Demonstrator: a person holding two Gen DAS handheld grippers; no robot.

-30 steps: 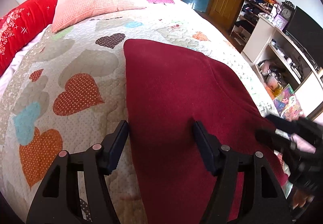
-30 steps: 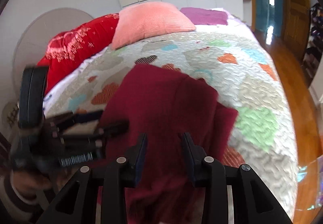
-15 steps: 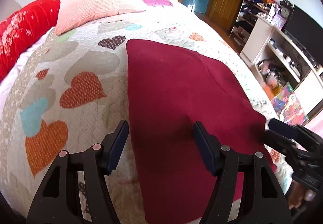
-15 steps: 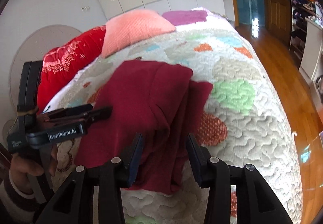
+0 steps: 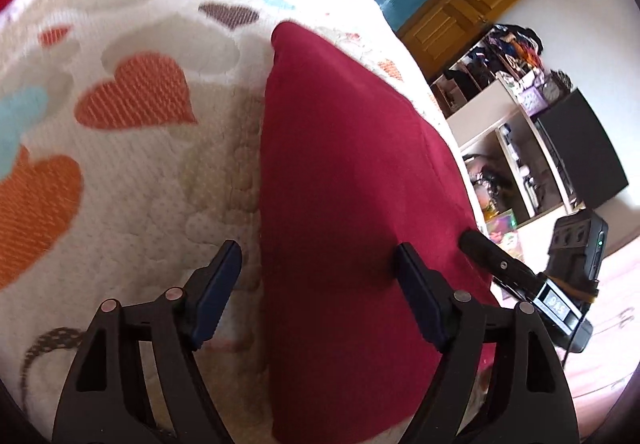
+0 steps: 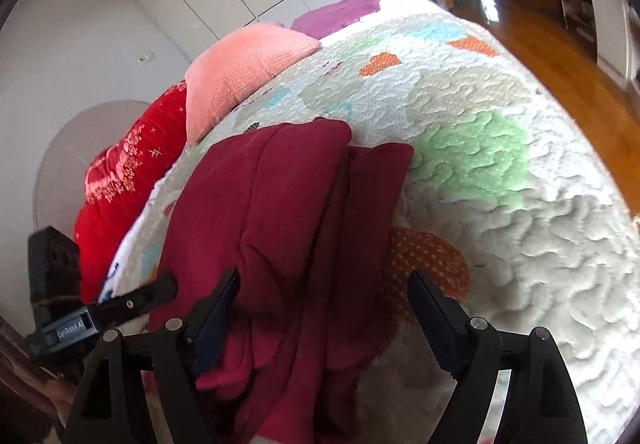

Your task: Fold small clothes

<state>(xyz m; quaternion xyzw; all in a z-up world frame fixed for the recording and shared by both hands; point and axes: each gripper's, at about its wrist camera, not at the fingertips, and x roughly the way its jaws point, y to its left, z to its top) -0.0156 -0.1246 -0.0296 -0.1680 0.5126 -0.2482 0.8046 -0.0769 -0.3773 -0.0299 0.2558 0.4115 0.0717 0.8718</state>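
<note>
Though folded lengthwise already, dark red knit garment (image 5: 352, 179) lying on heart-patterned quilted bedspread (image 5: 132, 171), right side bunched, near end draped over bed edge. Cross fold left, probably. Left gripper (image 5: 320, 284) and right gripper (image 6: 324, 308) both opening, gripping nothing.

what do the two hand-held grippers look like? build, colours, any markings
Both are matte black, with triangular cut-out linkage arms, silver pivot pins and dark navy ridged finger pads: left hand-held gripper, right hand-held gripper. Seen from the other's camera, each carries a black box on its body and a small label; the left's reads roughly "GenRobot.AI".
</note>
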